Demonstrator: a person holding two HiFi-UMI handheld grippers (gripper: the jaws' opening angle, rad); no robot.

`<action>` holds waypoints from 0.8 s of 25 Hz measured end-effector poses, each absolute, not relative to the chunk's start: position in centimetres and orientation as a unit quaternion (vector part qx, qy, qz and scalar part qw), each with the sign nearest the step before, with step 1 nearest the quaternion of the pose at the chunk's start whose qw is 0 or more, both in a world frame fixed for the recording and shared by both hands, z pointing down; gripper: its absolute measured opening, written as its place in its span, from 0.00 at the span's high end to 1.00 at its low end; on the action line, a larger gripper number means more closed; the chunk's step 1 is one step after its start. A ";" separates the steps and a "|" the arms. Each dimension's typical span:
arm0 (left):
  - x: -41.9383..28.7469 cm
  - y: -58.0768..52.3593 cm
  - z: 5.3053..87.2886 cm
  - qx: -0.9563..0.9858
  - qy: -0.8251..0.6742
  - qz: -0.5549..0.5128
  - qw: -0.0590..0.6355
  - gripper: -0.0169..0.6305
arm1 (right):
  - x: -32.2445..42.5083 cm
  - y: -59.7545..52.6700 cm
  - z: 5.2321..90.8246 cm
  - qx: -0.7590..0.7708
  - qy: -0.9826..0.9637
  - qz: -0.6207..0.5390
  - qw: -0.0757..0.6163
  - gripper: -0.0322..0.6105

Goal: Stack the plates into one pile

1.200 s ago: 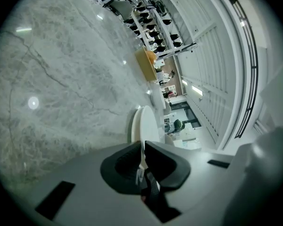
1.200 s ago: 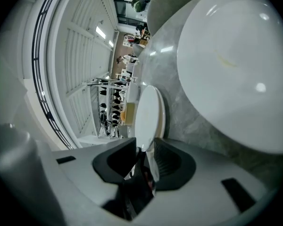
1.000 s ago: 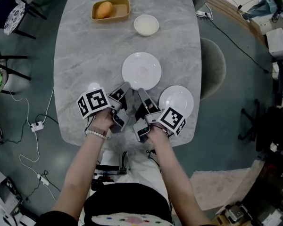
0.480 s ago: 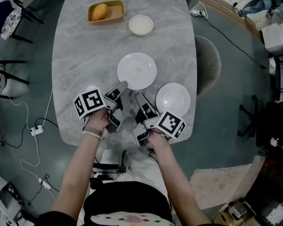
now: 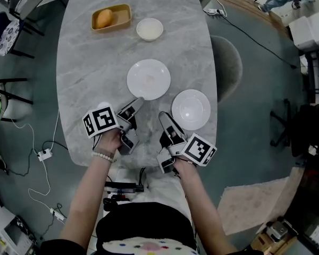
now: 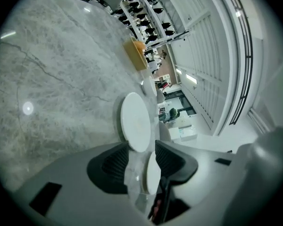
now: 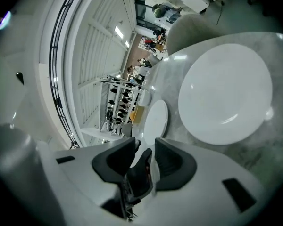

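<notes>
Head view gave us only a sliver of something white (image 5: 102, 105) behind the marker cube (image 5: 101, 120) of our left claw (image 5: 137, 100). Its jaws had just been opening, empty, and our right claw (image 5: 162, 116) gaped empty.

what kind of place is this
Probably a lab or studio staged as a dining room: a marble-look table with plates, a padded chair, and a cabled power strip on the floor.

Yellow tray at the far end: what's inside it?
An orange fruit lies in the tray, toward its left end; the rest looks bare. The floor beneath it is hidden.
</notes>
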State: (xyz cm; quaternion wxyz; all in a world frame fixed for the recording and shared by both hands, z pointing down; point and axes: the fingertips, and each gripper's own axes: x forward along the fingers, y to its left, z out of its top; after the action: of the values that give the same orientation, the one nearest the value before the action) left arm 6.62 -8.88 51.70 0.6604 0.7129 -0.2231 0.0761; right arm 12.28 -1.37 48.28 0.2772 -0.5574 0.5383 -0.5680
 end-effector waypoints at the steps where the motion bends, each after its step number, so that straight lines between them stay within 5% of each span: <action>1: 6.9 -8.5 51.6 0.717 -0.216 0.080 0.658 0.71 | 12.6 -0.8 48.3 -0.561 0.536 -0.567 0.276 0.77; 20: 13.8 -2.1 53.5 0.723 -0.118 0.187 0.654 0.72 | 14.8 6.1 49.0 -0.590 0.502 -0.560 0.295 0.77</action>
State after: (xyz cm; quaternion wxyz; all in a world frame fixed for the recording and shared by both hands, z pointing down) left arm 13.83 -2.12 53.47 0.6539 0.7235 -0.1181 0.1873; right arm 14.83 6.10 48.97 0.2953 -0.5897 0.5020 -0.5595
